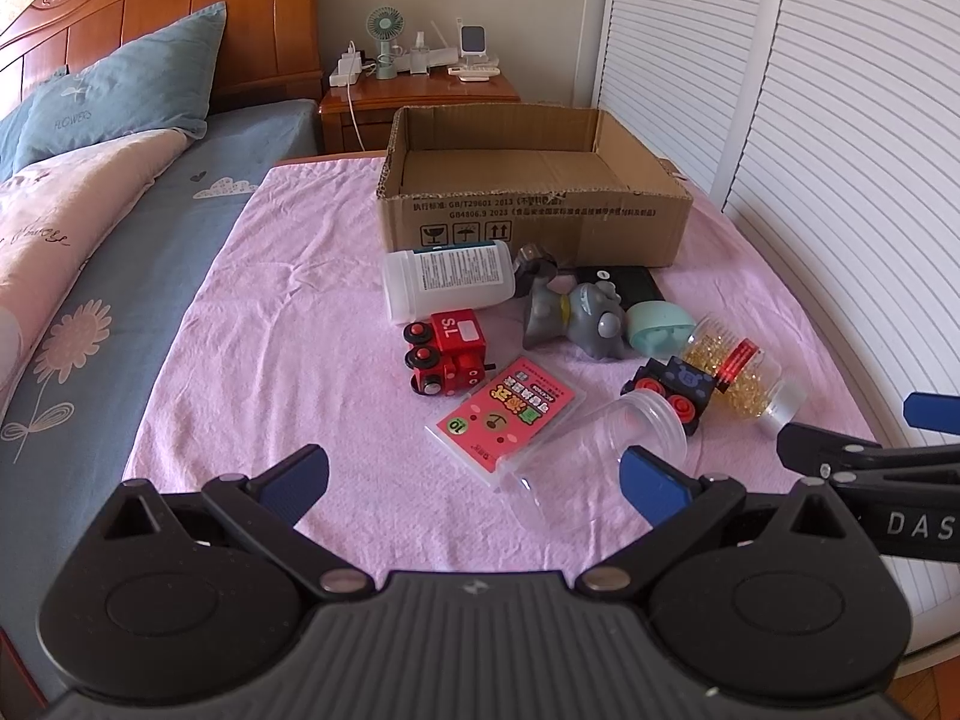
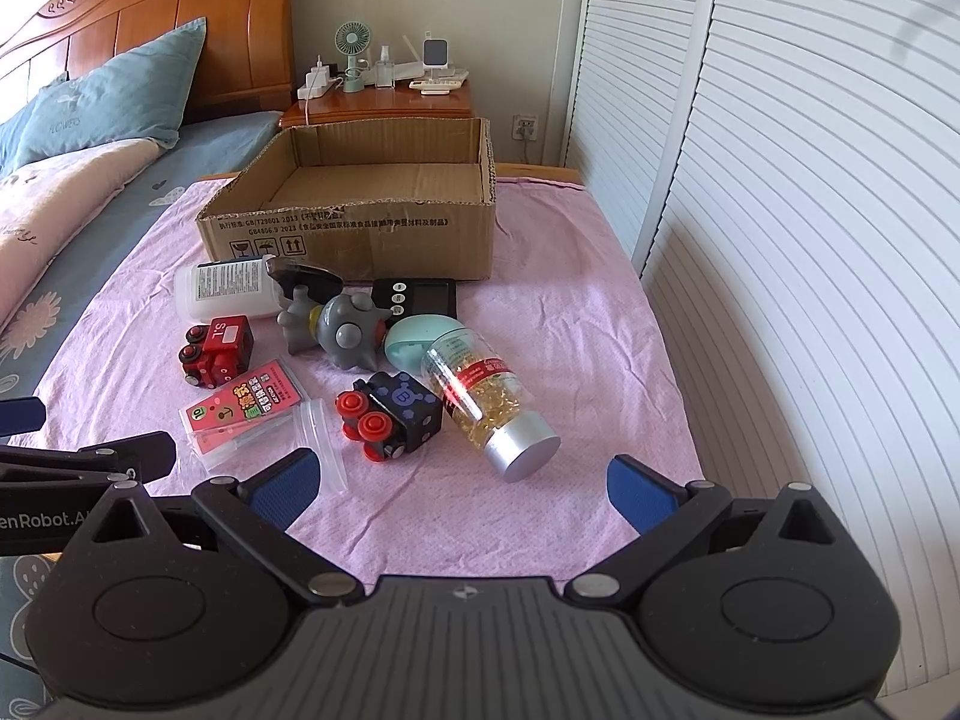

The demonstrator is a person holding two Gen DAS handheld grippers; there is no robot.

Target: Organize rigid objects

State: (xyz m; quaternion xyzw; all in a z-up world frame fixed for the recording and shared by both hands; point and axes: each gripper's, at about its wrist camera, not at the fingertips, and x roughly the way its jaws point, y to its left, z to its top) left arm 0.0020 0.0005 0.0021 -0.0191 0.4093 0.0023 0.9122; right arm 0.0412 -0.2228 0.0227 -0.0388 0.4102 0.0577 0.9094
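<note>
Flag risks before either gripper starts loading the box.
1. The capsule bottle and clear jar lie on their sides on the pink cloth; a nudge may roll them.
2. Items are packed close: grabbing the black toy car could knock the bottle.
3. Both grippers sit close, so they may collide.

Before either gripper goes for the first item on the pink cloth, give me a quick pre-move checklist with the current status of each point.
1. Left gripper open, holding nothing: ok.
2. Right gripper open, holding nothing: ok.
3. Cardboard box open on top, no contents visible: ok.
4. Capsule bottle lying clear, nearest the right gripper: ok.
5. Clear plastic jar free of the pink card pack: not ok, it overlaps it.
6. Capsule bottle cap tight: cannot tell.
</note>
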